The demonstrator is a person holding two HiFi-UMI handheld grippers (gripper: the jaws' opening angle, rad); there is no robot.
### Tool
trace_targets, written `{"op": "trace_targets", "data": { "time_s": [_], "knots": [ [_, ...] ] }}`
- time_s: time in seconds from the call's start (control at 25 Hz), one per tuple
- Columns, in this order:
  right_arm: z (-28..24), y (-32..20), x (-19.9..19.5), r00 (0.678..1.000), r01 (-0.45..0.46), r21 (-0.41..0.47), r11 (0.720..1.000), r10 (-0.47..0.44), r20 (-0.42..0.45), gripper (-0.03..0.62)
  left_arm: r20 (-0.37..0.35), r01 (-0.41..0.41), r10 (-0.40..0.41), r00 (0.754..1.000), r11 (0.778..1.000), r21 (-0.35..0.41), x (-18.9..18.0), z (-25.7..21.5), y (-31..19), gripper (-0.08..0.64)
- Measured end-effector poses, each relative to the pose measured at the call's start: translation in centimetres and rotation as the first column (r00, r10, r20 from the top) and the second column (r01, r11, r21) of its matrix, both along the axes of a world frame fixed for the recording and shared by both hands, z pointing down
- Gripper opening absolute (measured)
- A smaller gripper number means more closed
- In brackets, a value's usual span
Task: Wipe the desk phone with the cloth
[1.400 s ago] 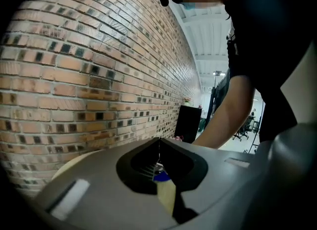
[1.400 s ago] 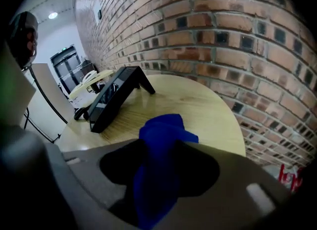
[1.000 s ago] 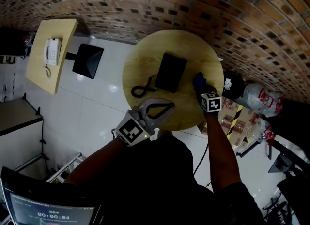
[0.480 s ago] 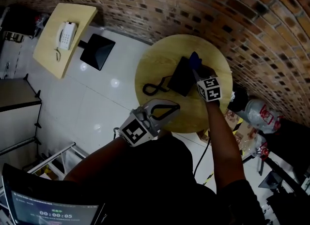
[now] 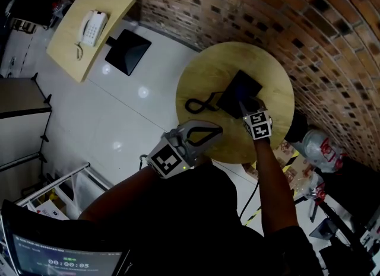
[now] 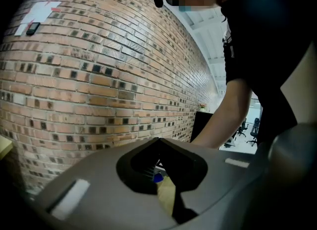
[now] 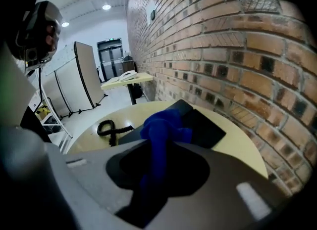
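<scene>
A black desk phone (image 5: 237,92) lies flat on the round wooden table (image 5: 208,73), with its coiled cord (image 5: 198,103) trailing left. My right gripper (image 5: 247,108) is over the phone's near edge, shut on a blue cloth (image 7: 164,129). The cloth bunches out past the jaws and rests against the phone (image 7: 203,125). The cord (image 7: 110,127) also shows in the right gripper view. My left gripper (image 5: 212,130) hovers at the table's near edge, left of the phone. Its jaws meet at the tips and hold nothing.
A brick wall (image 5: 279,13) curves behind the table. A second table (image 5: 68,43) with a white phone (image 5: 93,27) stands far left, a black panel (image 5: 127,51) beside it. Boxes and a red-and-white bag (image 5: 320,150) sit on the floor to the right.
My right gripper has carried the blue cloth from the table's right side onto the phone and drawn it toward the phone's near edge. The left gripper has kept its place.
</scene>
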State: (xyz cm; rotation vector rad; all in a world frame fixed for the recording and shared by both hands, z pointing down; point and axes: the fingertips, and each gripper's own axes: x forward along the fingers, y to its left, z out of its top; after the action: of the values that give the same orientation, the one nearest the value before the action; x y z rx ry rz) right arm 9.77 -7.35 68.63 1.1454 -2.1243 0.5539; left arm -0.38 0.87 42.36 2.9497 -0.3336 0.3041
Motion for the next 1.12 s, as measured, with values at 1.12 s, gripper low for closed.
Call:
{"op": "trace_targets", "data": {
  "time_s": [1.12],
  "knots": [
    [-2.3,-8.7,-1.3,0.998,0.054,0.098,0.994,-0.049,-0.049,0.087,0.013,0.061,-0.061,0.998,0.998,-0.021,-4.0,1.2,-0.5,0.005]
  ]
}}
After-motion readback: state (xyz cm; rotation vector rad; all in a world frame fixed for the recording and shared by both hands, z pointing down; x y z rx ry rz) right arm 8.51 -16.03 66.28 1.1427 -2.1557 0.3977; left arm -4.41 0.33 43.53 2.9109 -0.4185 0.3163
